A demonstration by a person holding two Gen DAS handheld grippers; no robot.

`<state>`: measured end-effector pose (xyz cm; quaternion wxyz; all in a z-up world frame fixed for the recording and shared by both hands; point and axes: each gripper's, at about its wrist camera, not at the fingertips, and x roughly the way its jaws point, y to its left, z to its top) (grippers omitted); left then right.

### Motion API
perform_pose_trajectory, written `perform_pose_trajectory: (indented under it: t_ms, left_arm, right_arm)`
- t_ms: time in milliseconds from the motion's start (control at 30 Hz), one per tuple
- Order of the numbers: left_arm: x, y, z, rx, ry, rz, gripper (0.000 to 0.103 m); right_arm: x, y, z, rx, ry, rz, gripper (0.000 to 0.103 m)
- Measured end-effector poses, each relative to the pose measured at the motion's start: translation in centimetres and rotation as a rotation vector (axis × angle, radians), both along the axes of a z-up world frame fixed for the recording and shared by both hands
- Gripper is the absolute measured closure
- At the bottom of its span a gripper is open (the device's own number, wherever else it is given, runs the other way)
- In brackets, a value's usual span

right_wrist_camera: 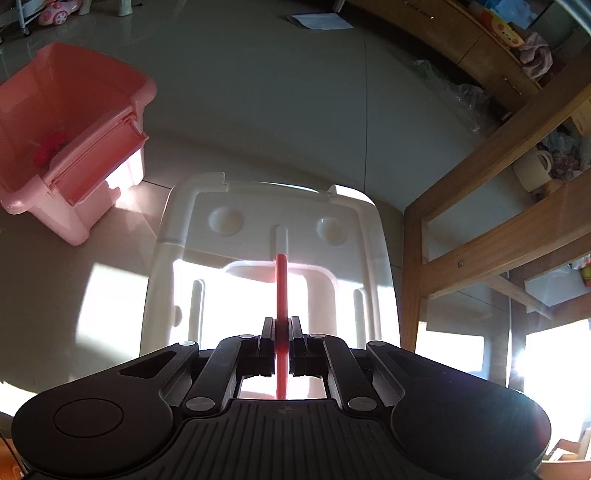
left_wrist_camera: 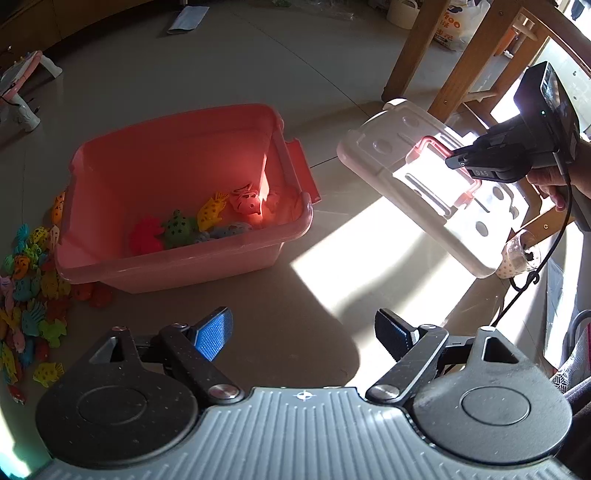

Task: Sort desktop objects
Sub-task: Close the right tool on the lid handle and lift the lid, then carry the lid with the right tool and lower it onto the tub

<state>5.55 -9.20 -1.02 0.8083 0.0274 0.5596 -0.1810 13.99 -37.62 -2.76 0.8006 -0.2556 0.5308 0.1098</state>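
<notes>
"das" stands on the right tongs [left_wrist_camera: 456,162]; "00" shows on a white bag [left_wrist_camera: 456,26].

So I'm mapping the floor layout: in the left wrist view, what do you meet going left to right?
Pile of toy fish → pink bin → white lid → right gripper, shut on the lid's red handle.

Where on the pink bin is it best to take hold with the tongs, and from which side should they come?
Probably the thick rolled rim of the pink bin, from above. The bin stands upright and open, so one finger can go inside the wall and one outside. Avoid the end with the hinged latch, which may swing.
</notes>
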Motion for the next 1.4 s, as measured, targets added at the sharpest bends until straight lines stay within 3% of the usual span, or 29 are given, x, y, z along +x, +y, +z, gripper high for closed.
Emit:
perform_pose_trajectory:
  t_ms: [333,667,1033,1400]
  left_arm:
    - [-0.7,1.2,1.6,-0.031,-0.036,0.022,0.017]
    - [-0.9,4.1,1.9,-0.058,-0.027,0.085,0.017]
    - [0.5,10.1,1.6,-0.067,-0.031,0.256,0.017]
    - [2.1,14.0,0.1,-0.054,-0.005,0.384,0.017]
  right_arm:
    - [-1.3,3.0,5.4,-0.014,-0.042,0.09,0.098]
    - [-1.3,10.3,8.7,-0.023,-0.058,0.282,0.098]
    - [0.1,19.7,7.6,-0.017,-0.026,0.5,0.098]
    - [-0.1,24.8,5.2,-0.044,0.011,0.65,0.098]
